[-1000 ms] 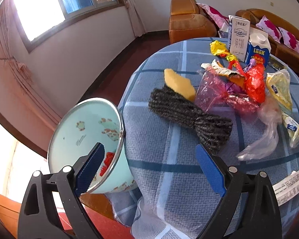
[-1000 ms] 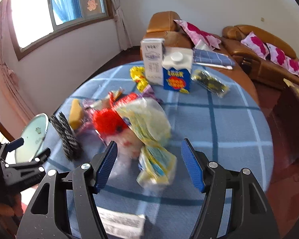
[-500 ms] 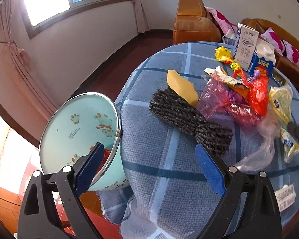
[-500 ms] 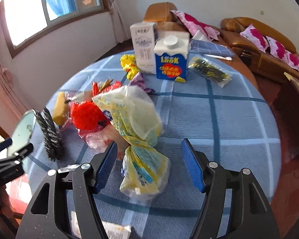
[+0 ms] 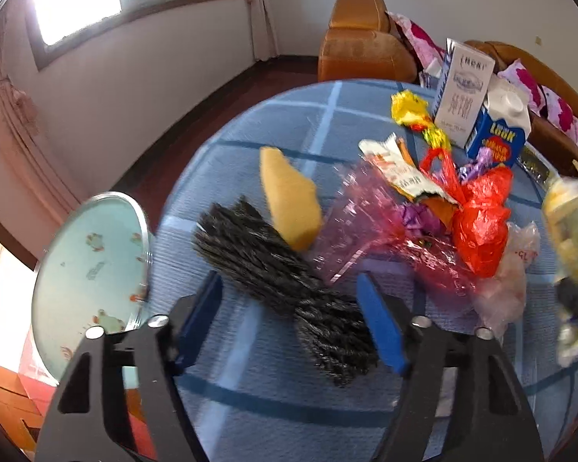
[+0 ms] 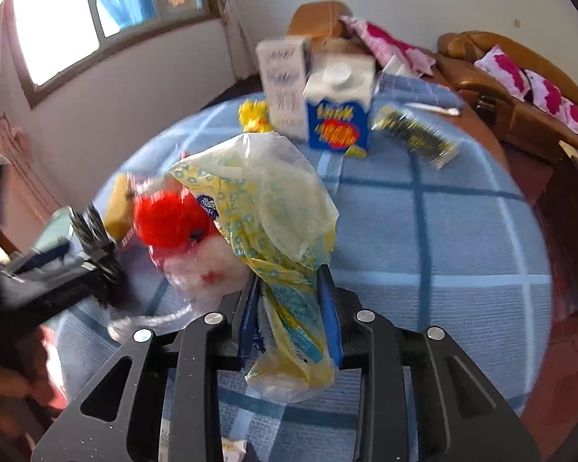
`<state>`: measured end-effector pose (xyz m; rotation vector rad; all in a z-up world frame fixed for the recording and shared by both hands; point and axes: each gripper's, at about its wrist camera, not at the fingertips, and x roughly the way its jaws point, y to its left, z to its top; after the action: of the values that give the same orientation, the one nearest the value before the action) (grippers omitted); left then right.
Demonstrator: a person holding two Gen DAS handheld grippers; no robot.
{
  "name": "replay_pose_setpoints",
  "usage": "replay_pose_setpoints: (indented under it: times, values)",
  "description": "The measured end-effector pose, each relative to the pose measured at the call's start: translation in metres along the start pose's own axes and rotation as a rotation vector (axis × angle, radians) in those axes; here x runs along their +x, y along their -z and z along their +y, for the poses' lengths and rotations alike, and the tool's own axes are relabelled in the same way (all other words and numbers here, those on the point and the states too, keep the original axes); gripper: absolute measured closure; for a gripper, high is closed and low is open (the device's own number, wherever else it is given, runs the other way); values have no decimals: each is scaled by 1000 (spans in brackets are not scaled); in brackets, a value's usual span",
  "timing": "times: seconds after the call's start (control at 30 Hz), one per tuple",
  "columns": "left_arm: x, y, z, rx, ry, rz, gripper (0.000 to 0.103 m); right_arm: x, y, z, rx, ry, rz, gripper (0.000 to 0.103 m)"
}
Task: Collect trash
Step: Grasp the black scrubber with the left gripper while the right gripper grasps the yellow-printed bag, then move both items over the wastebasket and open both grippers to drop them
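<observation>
My right gripper (image 6: 289, 300) is shut on a yellow patterned plastic bag (image 6: 266, 208), which bulges up in front of the fingers; the bag also shows blurred at the right edge of the left wrist view (image 5: 566, 215). My left gripper (image 5: 289, 315) is open, its blue pads on either side of a black bristly bundle (image 5: 285, 281) lying on the blue checked tablecloth (image 5: 250, 392). A red plastic bag (image 5: 479, 223), a pink cellophane wrapper (image 5: 370, 223), a clear bag (image 5: 508, 281) and a yellow sponge (image 5: 289, 204) lie beyond it.
A pale green enamel basin (image 5: 88, 269) is at the table's left edge. A white carton (image 6: 285, 84), a blue milk carton (image 6: 339, 107), a yellow wrapper (image 5: 408, 109) and a dark snack packet (image 6: 416, 134) are at the far side. Sofas stand behind.
My right gripper closed on the yellow bag. My left gripper moved forward over the table and narrowed around the black bundle; the basin shifted left in view.
</observation>
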<state>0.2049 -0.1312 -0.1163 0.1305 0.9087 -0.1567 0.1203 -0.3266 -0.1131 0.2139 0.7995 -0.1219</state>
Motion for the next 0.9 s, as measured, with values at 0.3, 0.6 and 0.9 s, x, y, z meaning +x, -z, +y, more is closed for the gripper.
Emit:
replay_pose_setpoints:
  times: [0.3,0.6,0.9]
  values:
    - [3,4,11,-39,101,0,75,-28,-9,0,35,3,-55,72]
    - [-48,11,48,-2,109,-93,76,-36,-14,30,-2,-25,-71,71]
    - [-64,14,107,-37,-49,-104,76,-30,-20,89,-79,-106,-64,70]
